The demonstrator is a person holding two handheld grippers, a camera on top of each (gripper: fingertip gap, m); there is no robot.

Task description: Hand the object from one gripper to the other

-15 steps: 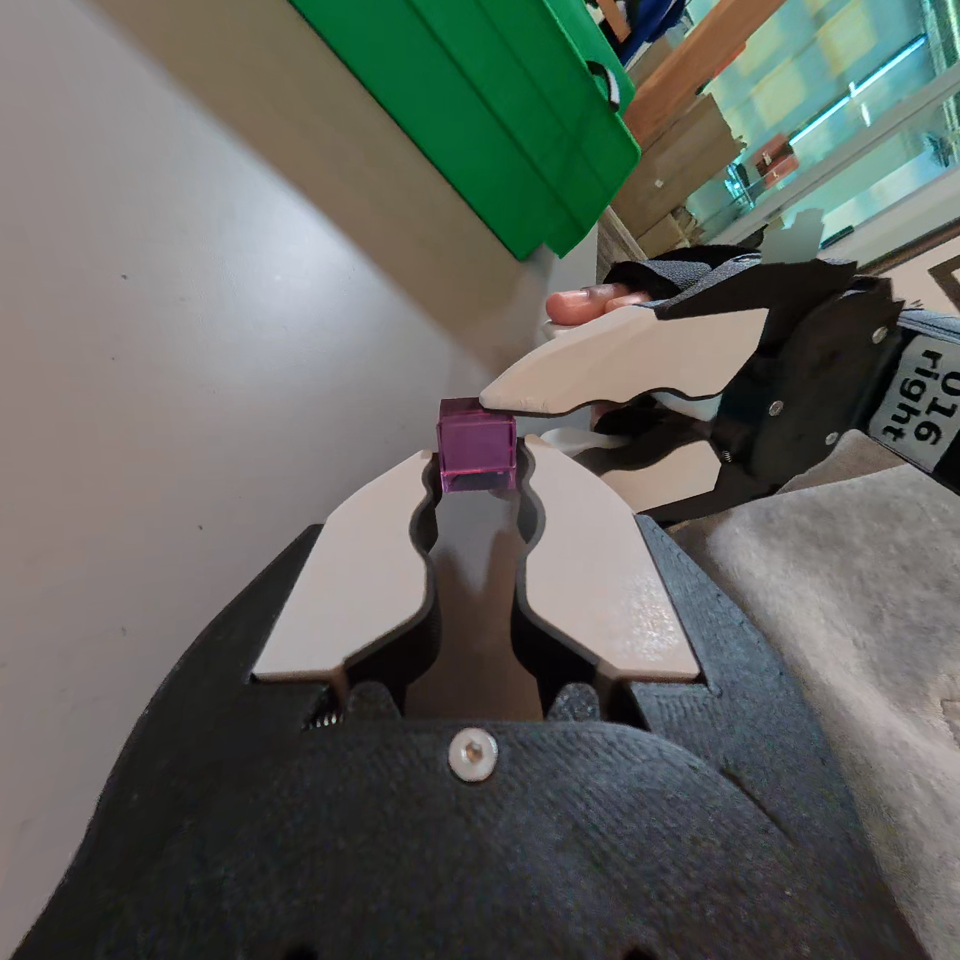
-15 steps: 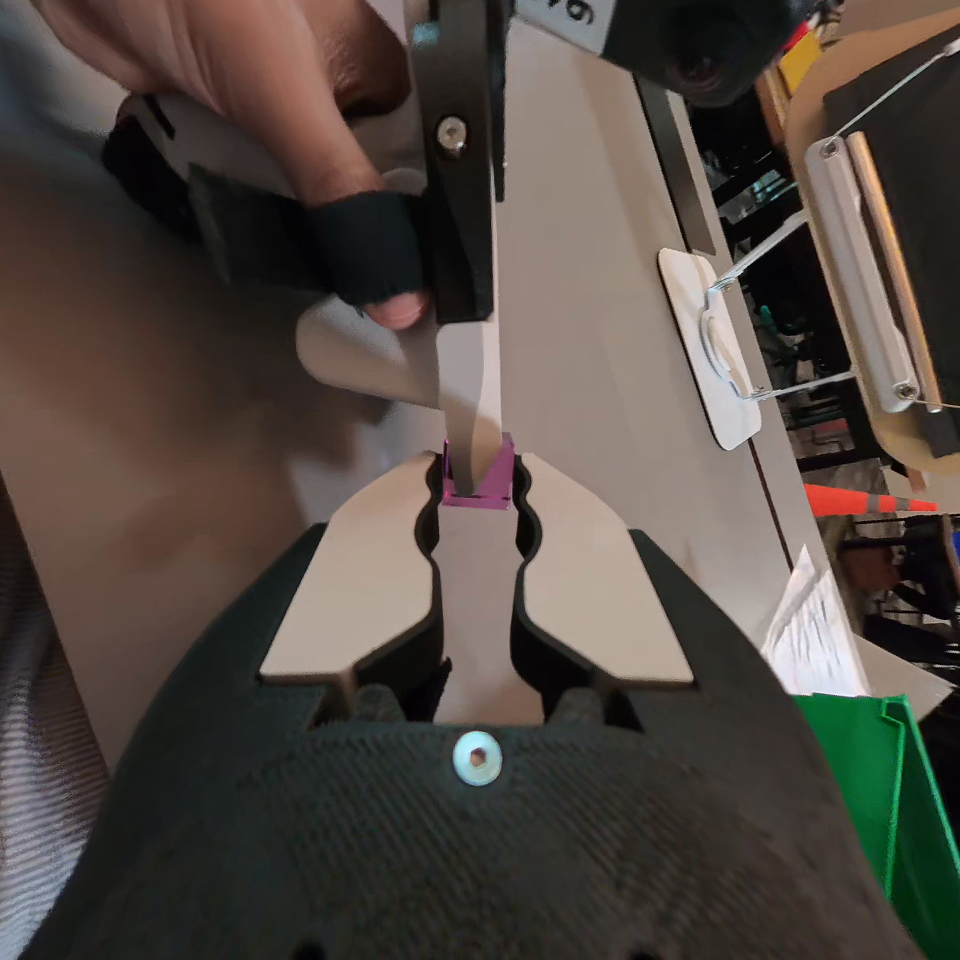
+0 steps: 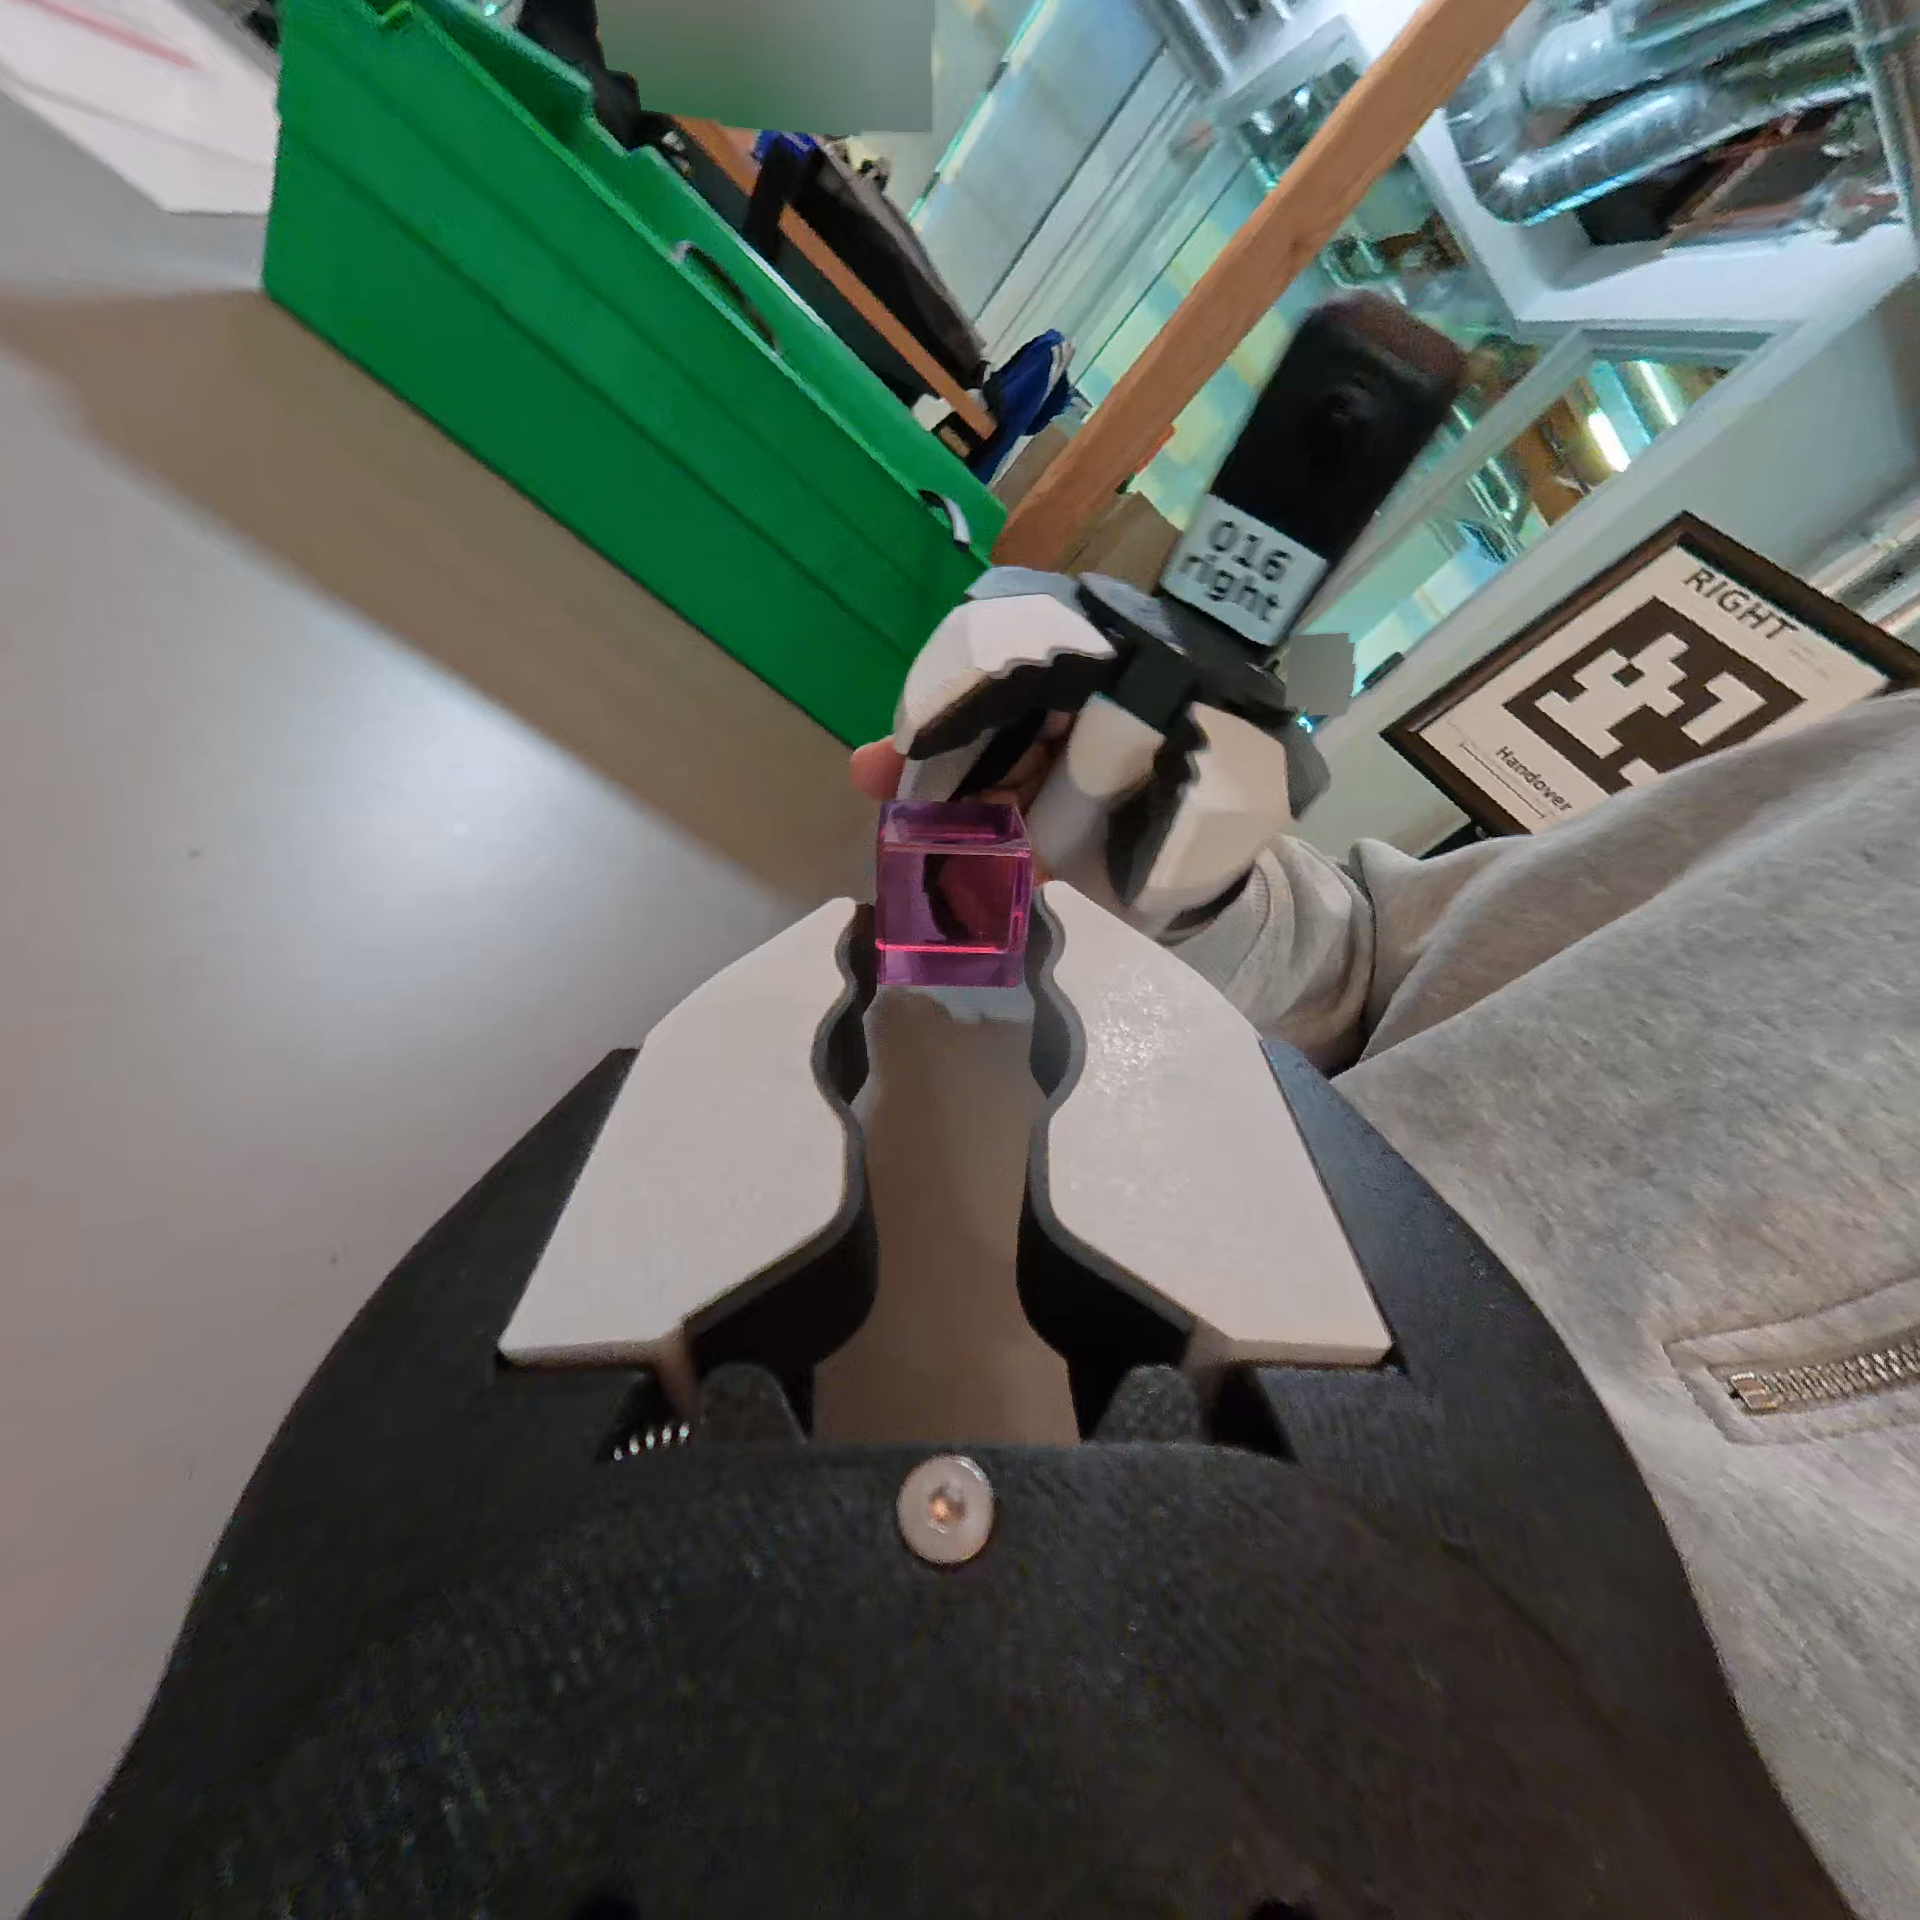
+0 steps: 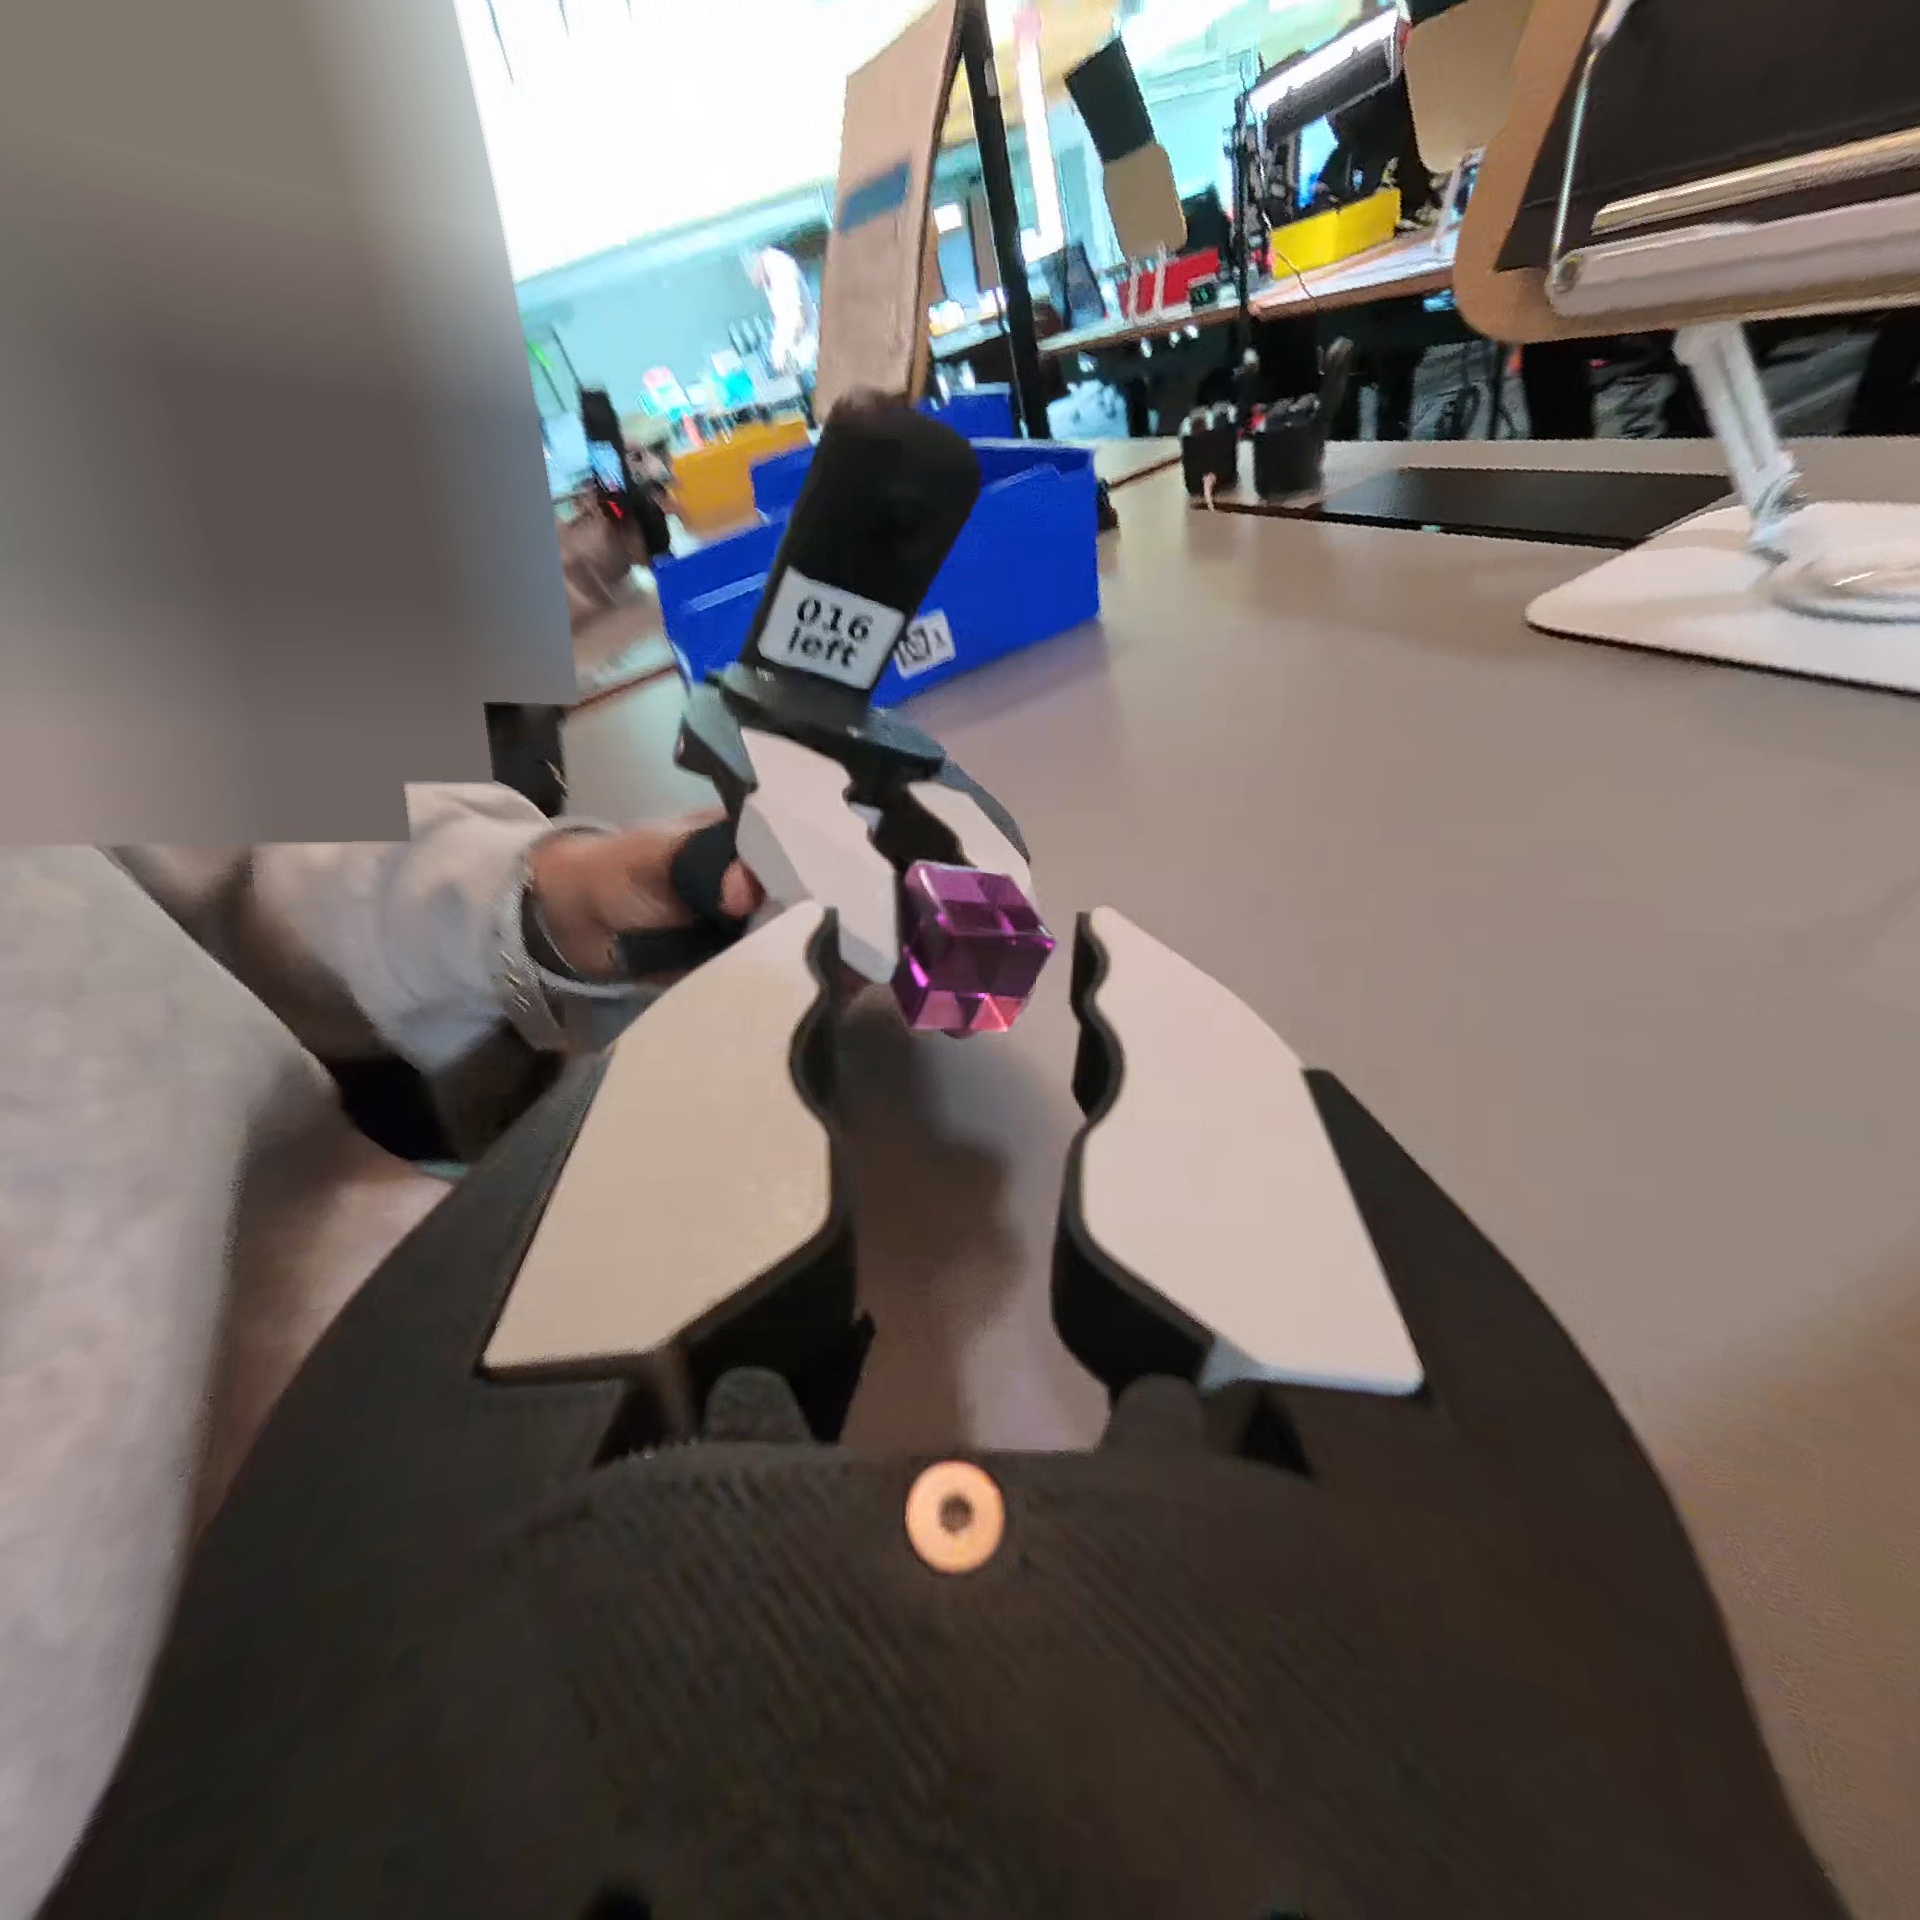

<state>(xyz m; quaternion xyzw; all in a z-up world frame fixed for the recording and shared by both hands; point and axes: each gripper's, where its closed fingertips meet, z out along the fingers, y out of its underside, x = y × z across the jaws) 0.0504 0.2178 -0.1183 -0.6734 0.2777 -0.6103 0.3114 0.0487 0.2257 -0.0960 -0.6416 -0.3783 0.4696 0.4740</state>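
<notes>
A pale label [image 3: 1242,582] bearing printed characters sits on the black camera above the right gripper [image 4: 951,920], and a white one [image 4: 826,629] on the left gripper [image 3: 951,914]. A framed sign [image 3: 1652,696] carries words around a black-and-white marker. A blue bin [image 4: 1029,582] has a small printed sticker [image 4: 925,649], too blurred to read.

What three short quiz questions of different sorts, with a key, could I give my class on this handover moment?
1. True or false: the right gripper is clamped on the purple cube.
2. Multiple choice: which coloured bin stands on the table behind the left gripper, as the right wrist view shows it? A) red B) blue C) white
3. Fill in: in the left wrist view, a large ____ crate stands on the table behind the cube.

Key
1. False: its fingers stand apart and the cube is held by the left gripper alone.
2. B, the blue bin.
3. Green, the green crate.
</notes>
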